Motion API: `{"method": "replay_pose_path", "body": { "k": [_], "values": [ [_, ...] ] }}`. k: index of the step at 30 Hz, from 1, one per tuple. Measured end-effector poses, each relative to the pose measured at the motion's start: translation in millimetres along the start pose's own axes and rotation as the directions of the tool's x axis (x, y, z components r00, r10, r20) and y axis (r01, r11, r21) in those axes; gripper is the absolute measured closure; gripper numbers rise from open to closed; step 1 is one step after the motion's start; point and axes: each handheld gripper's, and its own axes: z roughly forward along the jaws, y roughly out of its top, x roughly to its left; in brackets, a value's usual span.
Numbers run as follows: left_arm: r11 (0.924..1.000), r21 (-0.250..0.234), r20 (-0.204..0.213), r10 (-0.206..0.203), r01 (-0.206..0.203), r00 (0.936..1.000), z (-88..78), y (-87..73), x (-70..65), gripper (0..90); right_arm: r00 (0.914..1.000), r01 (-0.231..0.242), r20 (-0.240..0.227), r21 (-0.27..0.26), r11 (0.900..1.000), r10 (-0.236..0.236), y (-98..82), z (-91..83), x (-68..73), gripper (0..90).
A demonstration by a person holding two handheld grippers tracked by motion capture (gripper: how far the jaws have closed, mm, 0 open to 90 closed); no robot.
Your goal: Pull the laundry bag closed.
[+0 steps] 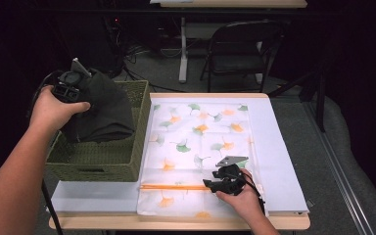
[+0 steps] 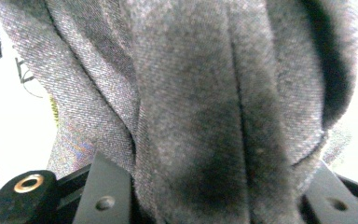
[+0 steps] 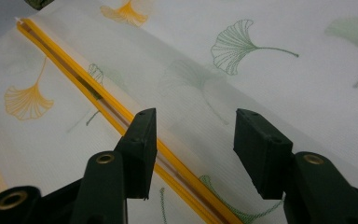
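Dark grey cloth (image 2: 205, 107) clamped in left claw (image 1: 76, 84) — above woven basket (image 1: 98, 159)

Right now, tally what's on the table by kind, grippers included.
Wicker basket: 1
Dark grey garment, gripped by the left gripper over the basket: 1
Ginkgo-print zip bag with an orange zipper: 1
Grippers: 2, left gripper and right gripper, its jaws apart over the zipper
Total: 5

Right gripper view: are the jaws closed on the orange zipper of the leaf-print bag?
No. The right gripper has its jaws standing apart over the bag, the orange zipper passing beside one jaw, ungripped.
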Motion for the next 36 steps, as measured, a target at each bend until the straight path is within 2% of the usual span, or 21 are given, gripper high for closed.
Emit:
{"method": "replay_pose_path", "body": {
  "k": [9, 21, 26, 32, 36],
  "values": [
    [0.999, -0.012, 0.029, 0.043, -0.043, 0.9986, -5.1, -1.3, -11.7, 57.4, 1.0, -0.002, 0.0, 0.001, 1.0, 0.002, -0.1, 0.6, 0.9, 49.3],
    [0.9923, -0.029, 0.054, 0.122, -0.12, 0.9911, -11.0, -2.0, -33.8, 57.4, 1.0, 0.0, -0.001, 0.003, 1.0, 0.0, -0.6, 1.4, 0.5, 49.0],
    [0.9881, -0.038, 0.063, 0.152, -0.149, 0.9864, -11.5, 0.9, -45.0, 57.4, 1.0, 0.001, -0.001, 0.005, 1.0, -0.001, -0.6, 1.4, 1.4, 49.0],
    [0.9804, -0.038, 0.074, 0.195, -0.193, 0.9779, -11.3, 3.5, -61.5, 57.4, 1.0, 0.0, -0.003, 0.006, 1.0, 0.0, -0.7, 0.9, 2.1, 49.1],
    [0.9751, -0.043, 0.083, 0.221, -0.218, 0.9718, -11.0, 4.7, -73.2, 57.5, 0.9999, 0.016, -0.005, 0.004, 1.0, -0.016, -0.6, 1.2, 2.3, 49.1]
  ]
}}
